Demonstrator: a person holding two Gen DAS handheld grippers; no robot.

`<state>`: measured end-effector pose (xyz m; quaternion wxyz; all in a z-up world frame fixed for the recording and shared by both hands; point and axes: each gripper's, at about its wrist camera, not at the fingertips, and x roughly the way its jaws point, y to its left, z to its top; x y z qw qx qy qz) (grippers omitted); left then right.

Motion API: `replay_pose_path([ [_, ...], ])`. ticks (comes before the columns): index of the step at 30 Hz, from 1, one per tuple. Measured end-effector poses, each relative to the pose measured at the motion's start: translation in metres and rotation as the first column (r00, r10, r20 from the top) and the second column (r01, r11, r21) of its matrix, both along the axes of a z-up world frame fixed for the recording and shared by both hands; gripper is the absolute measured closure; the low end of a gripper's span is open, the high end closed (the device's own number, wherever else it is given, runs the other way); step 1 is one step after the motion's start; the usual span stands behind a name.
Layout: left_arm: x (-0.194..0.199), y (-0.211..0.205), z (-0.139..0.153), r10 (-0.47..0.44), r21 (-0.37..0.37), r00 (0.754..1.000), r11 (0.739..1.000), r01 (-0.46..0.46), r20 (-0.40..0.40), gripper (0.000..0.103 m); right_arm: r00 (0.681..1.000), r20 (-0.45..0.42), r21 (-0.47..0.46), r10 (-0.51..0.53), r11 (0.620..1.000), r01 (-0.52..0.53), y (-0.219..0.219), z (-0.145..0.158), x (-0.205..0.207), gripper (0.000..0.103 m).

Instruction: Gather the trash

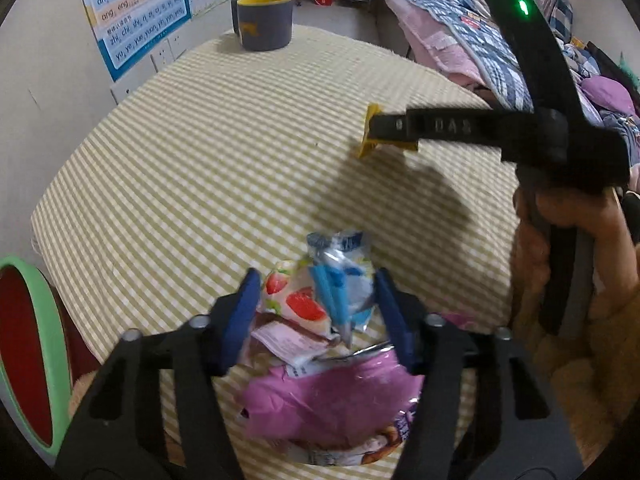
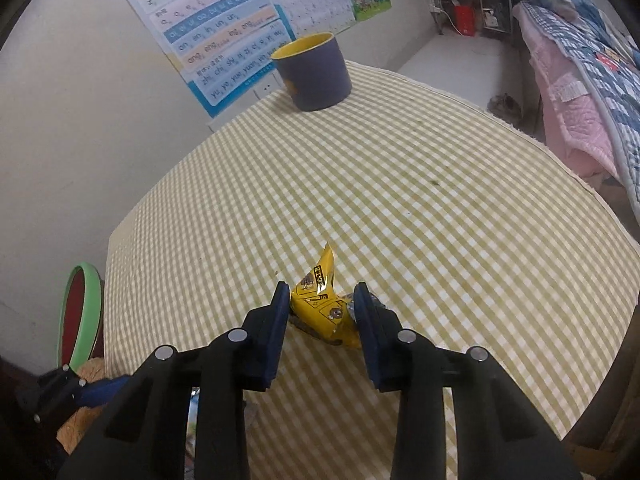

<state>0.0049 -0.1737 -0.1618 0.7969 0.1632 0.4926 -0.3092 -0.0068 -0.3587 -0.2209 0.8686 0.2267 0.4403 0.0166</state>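
gripping trash on the checked table (image 2: 400, 184), we pinch the yellow wrapper (image 2: 324, 312) in the right gripper (image 2: 322, 300) and the wrapper pile (image 1: 320, 300) in the left gripper (image 1: 316, 292), and should next carry both to the cup (image 2: 314, 72).

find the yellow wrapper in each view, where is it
Left wrist: yellow wrapper at right of centre, partly hidden behind the right gripper's finger.
Right wrist: yellow wrapper low centre, between the right gripper jaws.
Shared landmark: the cup at the table's far edge.
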Motion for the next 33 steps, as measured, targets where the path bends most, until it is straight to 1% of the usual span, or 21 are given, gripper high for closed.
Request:
replay_pose_path([
  [1,0.002,-0.002,0.004,0.005,0.001,1.0,1.0,-0.005,0.016,0.066,1.0,0.005,-0.004,0.003,1.0,-0.003,0.002,0.001,0.001,0.07],
  [2,0.004,-0.002,0.009,0.011,-0.003,0.999,1.0,-0.011,0.034,0.072,1.0,0.009,-0.006,0.003,1.0,-0.003,0.002,0.001,0.002,0.07],
  [4,0.004,-0.001,0.014,0.028,-0.007,0.999,1.0,-0.028,0.04,0.077,1.0,0.02,-0.003,-0.002,1.0,0.002,0.003,0.002,0.002,0.07],
  [7,0.008,0.0,0.015,0.051,-0.012,0.998,0.999,-0.05,0.033,0.08,0.999,0.036,0.001,-0.017,1.0,0.017,0.0,0.006,0.001,0.07],
  [12,0.009,-0.001,0.021,0.072,-0.025,0.997,0.997,-0.071,0.035,0.08,0.999,0.039,0.015,-0.036,0.999,0.036,-0.005,0.006,-0.004,0.07],
  [15,0.008,0.002,0.025,0.085,-0.033,0.995,0.996,-0.083,0.046,0.08,0.999,0.037,0.009,-0.033,0.999,0.033,-0.004,0.007,-0.004,0.07],
  [20,0.018,0.013,0.029,0.124,-0.044,0.991,0.992,-0.122,0.053,0.08,0.999,0.036,-0.003,-0.029,1.0,0.03,0.0,0.008,0.001,0.07],
  [29,0.025,0.042,0.044,0.219,-0.072,0.972,0.974,-0.214,0.083,0.08,0.999,0.051,0.002,0.007,1.0,-0.007,0.008,0.012,0.002,0.07],
  [33,0.03,0.057,0.049,0.264,-0.098,0.961,0.962,-0.256,0.083,0.08,0.997,0.069,0.015,0.018,1.0,-0.019,0.015,0.02,-0.002,0.07],
])
